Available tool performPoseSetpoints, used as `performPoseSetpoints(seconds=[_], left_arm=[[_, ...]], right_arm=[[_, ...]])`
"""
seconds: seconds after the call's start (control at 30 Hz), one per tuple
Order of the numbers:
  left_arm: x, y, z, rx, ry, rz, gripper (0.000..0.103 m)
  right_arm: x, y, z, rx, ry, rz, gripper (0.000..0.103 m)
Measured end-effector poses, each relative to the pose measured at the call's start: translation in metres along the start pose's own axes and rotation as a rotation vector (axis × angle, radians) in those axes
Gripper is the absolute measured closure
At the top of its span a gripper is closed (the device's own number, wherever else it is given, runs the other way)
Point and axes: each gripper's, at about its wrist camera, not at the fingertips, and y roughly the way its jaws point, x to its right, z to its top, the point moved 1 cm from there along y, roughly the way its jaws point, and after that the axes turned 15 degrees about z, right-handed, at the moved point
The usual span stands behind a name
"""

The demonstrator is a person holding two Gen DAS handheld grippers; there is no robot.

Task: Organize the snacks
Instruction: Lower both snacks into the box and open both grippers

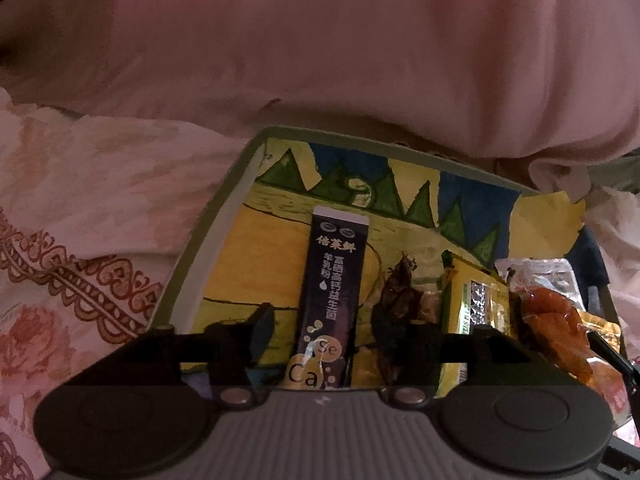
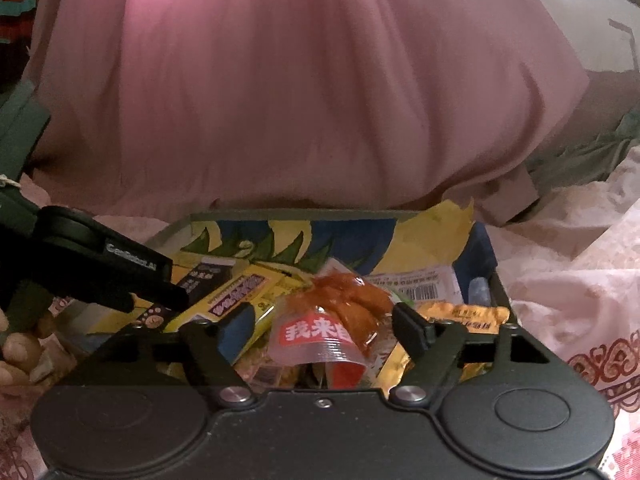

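A tray (image 1: pixel 240 168) lined with a yellow, green and blue drawing holds the snacks. In the left wrist view a dark stick sachet (image 1: pixel 332 288) lies lengthwise between the fingers of my open left gripper (image 1: pixel 336 328). A brown snack (image 1: pixel 400 292), a yellow packet (image 1: pixel 476 300) and an orange clear pouch (image 1: pixel 560 320) lie to its right. In the right wrist view my right gripper (image 2: pixel 324 328) is open around the orange pouch with a red label (image 2: pixel 332 320), not closed on it. The left gripper (image 2: pixel 120 276) reaches in from the left over the dark sachet (image 2: pixel 204 276).
The person's pink garment (image 2: pixel 300 100) fills the space behind the tray (image 2: pixel 280 214). Floral pink bedding (image 1: pixel 80 220) surrounds the tray on both sides. A yellow packet (image 2: pixel 240 292), a gold packet (image 2: pixel 468 316) and a barcode label (image 2: pixel 420 286) crowd the tray's right half.
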Motion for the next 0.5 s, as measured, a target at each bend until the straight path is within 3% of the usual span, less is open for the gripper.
performPoseSetpoints(seconds=[0.3, 0.5], left_arm=[[-0.033, -0.038, 0.001, 0.081, -0.031, -0.025, 0.011], [-0.063, -0.075, -0.006, 0.155, -0.057, -0.009, 0.001]], right_arm=[[-0.012, -0.028, 0.014, 0.091, -0.007, -0.027, 0.001], [-0.032, -0.057, 0.020, 0.135, -0.028, -0.030, 0.001]])
